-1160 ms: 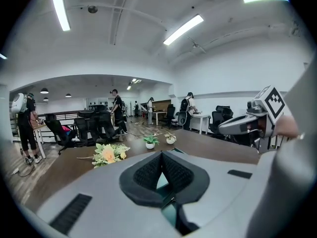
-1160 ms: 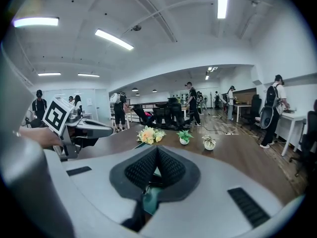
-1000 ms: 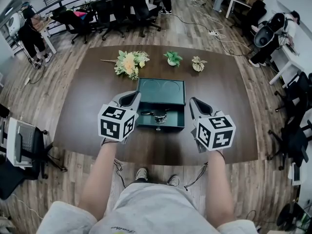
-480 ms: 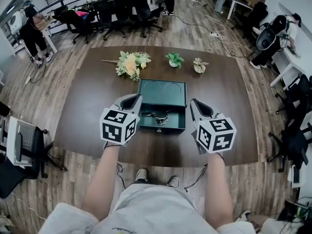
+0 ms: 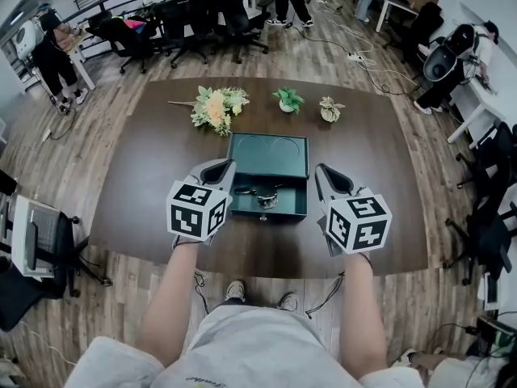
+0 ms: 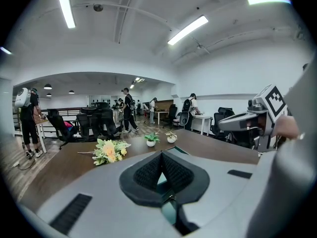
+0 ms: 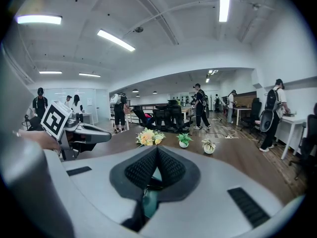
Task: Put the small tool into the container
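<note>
Left hand-held gripper [image 5: 216, 168] stays put

Dark matt wooden table [image 5: 145, 184], smooth green container [image 5: 267, 153], shiny metal small tool [image 5: 260, 194], wood-plank floor [image 5: 81, 136]

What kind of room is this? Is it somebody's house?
Probably a big open office or workshop, not a house: rolling office chairs stand in a row, cables trail over the wooden floor, and long strip lights run along the ceiling.
</note>
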The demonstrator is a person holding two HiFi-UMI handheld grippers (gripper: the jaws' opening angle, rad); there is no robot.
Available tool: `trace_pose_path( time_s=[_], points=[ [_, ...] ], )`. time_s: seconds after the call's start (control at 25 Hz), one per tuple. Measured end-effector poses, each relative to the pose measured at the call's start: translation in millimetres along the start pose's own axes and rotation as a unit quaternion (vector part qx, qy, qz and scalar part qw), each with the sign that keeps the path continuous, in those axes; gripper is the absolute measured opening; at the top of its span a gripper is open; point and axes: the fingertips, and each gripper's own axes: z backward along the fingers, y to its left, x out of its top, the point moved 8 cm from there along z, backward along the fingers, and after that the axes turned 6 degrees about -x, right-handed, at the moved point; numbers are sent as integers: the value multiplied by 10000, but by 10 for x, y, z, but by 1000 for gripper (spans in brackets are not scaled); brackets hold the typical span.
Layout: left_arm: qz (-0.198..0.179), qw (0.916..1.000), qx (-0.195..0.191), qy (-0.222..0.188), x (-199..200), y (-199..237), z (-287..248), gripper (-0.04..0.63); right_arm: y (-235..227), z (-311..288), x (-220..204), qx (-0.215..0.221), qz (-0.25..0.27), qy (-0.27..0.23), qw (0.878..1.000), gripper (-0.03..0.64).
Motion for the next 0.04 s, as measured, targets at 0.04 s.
trace_pose_path(
  time_s=[0.04],
  points=[
    [4,10000,-3,5,3,1,-2,-2,-1,-2,6,3,1,-1,10000,5]
  ],
)
